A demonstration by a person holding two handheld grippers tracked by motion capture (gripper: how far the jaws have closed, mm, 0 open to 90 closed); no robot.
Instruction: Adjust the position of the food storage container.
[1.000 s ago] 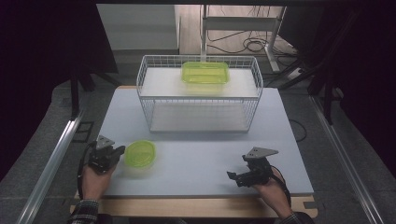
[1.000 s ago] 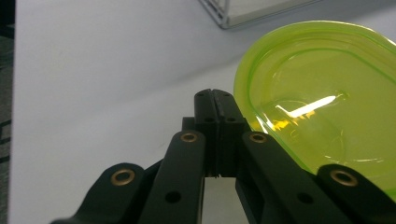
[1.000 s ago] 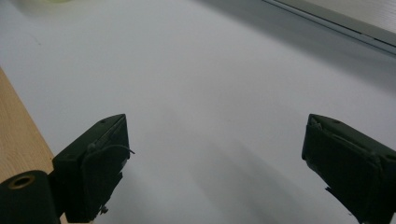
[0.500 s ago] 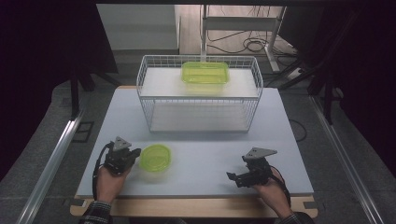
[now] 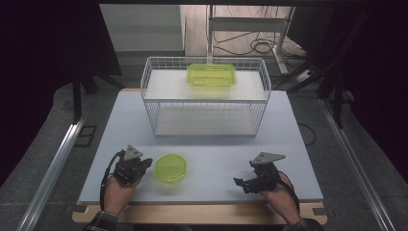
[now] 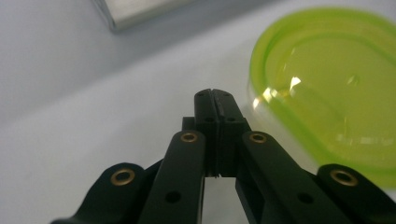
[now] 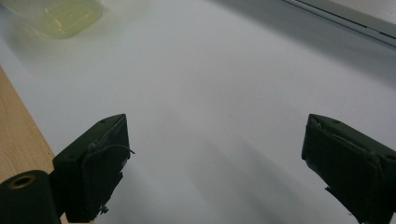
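Note:
A translucent green oval lid (image 5: 170,168) (image 6: 327,93) lies flat on the white table (image 5: 216,144), near its front edge and left of centre. My left gripper (image 5: 147,163) (image 6: 212,93) is shut with nothing between its jaws, and its tips sit at the lid's left rim. My right gripper (image 5: 239,183) (image 7: 217,140) rests low at the front right, open and holding nothing. It points left across the table toward the lid (image 7: 56,16), well apart from it. A green rectangular container (image 5: 211,75) stands on top of the white wire rack (image 5: 147,108).
The wire rack takes up the back half of the table, and its lower shelf holds nothing. A wooden strip (image 5: 202,214) runs along the table's front edge. Metal rails (image 5: 53,168) flank both sides, and cables lie on the floor behind.
My left gripper has moved to the right along the front of the table, and the green lid has slid right ahead of it. The right gripper has stayed in place.

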